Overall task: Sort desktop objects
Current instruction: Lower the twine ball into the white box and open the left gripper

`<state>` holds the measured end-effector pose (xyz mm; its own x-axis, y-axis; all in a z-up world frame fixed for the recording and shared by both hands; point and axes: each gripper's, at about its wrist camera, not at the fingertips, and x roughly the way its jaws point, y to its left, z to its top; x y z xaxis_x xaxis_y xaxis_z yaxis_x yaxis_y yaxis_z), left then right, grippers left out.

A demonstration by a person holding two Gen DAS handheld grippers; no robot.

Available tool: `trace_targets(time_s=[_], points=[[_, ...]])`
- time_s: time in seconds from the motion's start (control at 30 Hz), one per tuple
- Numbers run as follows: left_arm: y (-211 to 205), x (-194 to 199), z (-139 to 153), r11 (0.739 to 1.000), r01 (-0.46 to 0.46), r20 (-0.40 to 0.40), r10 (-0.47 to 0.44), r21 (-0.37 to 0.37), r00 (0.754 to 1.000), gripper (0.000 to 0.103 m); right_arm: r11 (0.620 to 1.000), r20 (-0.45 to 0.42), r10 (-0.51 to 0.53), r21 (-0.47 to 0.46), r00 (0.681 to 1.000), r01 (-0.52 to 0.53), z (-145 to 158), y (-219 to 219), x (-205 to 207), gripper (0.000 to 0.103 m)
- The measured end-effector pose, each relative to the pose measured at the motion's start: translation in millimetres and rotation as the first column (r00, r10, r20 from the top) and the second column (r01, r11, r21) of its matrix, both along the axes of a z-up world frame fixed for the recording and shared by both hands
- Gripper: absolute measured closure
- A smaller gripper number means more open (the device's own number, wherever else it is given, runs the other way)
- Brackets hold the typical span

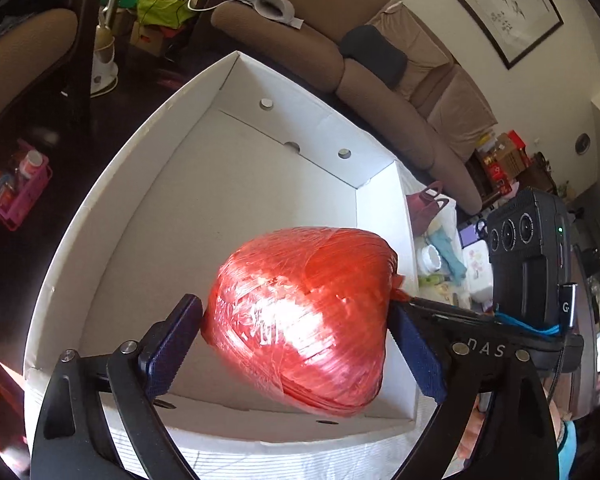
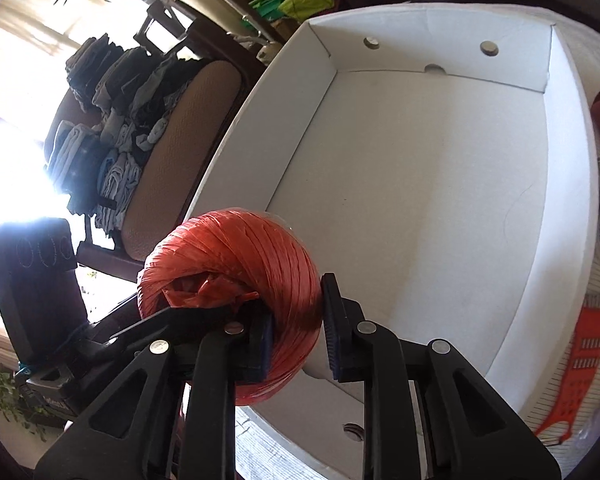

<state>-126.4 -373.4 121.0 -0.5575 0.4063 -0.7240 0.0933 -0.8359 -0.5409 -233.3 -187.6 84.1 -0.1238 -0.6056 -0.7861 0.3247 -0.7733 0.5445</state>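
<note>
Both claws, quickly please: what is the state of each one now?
Left claw: closed on the red twine ball, above the white box.
Right claw: closed on the same ball.

Red twine ball (image 1: 304, 316) held above white box (image 1: 204, 216).

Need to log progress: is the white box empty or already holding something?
Empty: the white box shows only bare floor; the red twine ball hangs above it.
</note>
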Motion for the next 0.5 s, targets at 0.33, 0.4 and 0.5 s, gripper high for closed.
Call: trace_targets(time_s=[0.33,0.4,0.5], points=[[-26.9,16.6,29.4,0.973,-0.076,-0.047,0.067,-0.220,0.997,0.000,0.993,0.087,0.020,0.112,0.996,-0.030,-36.0,-16.5,-4.3,0.083],[-32.4,22.6,33.4,0.950,-0.083,-0.056,0.070,-0.302,0.996,0.000,0.987,0.093,0.045,0.149,0.995,-0.058,-40.5,-32.4,-5.5,0.082],[-44.7,24.7,25.9,0.910,-0.087,-0.026,0.083,-0.405,0.996,0.000,0.973,0.080,0.085,0.206,0.993,-0.100,-44.3,-58.6,-5.4,0.082]])
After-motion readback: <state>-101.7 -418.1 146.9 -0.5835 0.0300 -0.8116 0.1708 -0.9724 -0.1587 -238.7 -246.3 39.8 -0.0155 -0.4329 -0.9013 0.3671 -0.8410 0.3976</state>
